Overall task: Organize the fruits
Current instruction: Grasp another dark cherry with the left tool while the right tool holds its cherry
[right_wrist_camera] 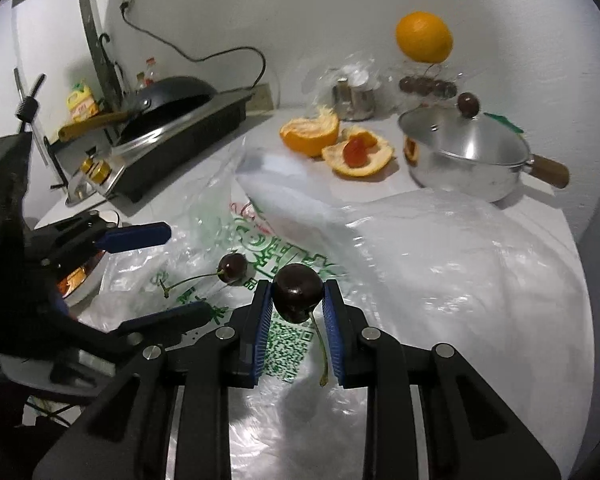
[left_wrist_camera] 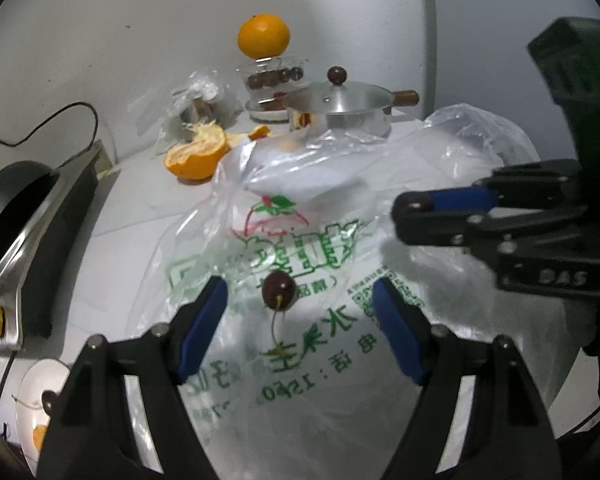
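Note:
My right gripper is shut on a dark cherry with its stem hanging down, lifted just above a clear printed plastic bag. A second cherry with a long stem lies on the bag. In the left wrist view this cherry sits just ahead of my left gripper, which is open and apart from it. The right gripper reaches in from the right there, its cherry hidden. At the back, a glass bowl holds several cherries under a whole orange.
A lidded steel pot with a wooden handle stands behind the bag. Orange peel halves lie near the wall. A stove with a black wok fills the left. A white dish with a cherry sits at the near left.

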The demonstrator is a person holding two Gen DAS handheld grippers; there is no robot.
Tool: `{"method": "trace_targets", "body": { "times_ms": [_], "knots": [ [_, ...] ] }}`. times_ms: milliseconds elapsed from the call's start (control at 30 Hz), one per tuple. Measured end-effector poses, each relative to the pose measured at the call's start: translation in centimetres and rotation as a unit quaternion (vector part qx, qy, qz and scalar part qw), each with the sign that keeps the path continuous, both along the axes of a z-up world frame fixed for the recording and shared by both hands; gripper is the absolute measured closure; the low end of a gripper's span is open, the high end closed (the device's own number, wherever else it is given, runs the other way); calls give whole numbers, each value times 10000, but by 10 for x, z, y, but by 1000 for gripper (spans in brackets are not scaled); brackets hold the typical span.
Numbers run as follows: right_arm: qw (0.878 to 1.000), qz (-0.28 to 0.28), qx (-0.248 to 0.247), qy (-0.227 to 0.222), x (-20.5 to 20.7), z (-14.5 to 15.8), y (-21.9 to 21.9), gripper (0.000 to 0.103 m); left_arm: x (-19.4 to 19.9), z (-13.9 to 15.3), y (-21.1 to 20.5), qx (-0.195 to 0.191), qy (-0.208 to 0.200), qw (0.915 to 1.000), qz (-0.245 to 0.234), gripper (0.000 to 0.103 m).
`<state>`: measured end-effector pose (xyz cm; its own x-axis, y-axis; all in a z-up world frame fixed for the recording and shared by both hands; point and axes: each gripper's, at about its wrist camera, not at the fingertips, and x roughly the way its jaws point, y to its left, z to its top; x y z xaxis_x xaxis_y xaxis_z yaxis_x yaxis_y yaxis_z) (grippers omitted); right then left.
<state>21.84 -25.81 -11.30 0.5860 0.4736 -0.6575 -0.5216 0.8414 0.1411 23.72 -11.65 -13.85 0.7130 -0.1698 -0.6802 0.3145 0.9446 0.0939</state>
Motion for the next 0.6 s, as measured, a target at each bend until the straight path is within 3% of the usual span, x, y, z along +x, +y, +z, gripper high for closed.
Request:
{"method": "trace_targets", "body": {
  "times_ms": [167,433,600],
  "knots": [
    [9999,-59,97,-34,2,1,-5,76,16,-9,-4,141,143,9998,-31,44],
    [9998,-68,176,-13,7,-4,-10,76,37,-25,-5,228,322,9992,-21,49],
    [9998,-57,201,8,11,-8,-11,76,47,-36,-3,226,496,9985,29,62]
  ]
}}
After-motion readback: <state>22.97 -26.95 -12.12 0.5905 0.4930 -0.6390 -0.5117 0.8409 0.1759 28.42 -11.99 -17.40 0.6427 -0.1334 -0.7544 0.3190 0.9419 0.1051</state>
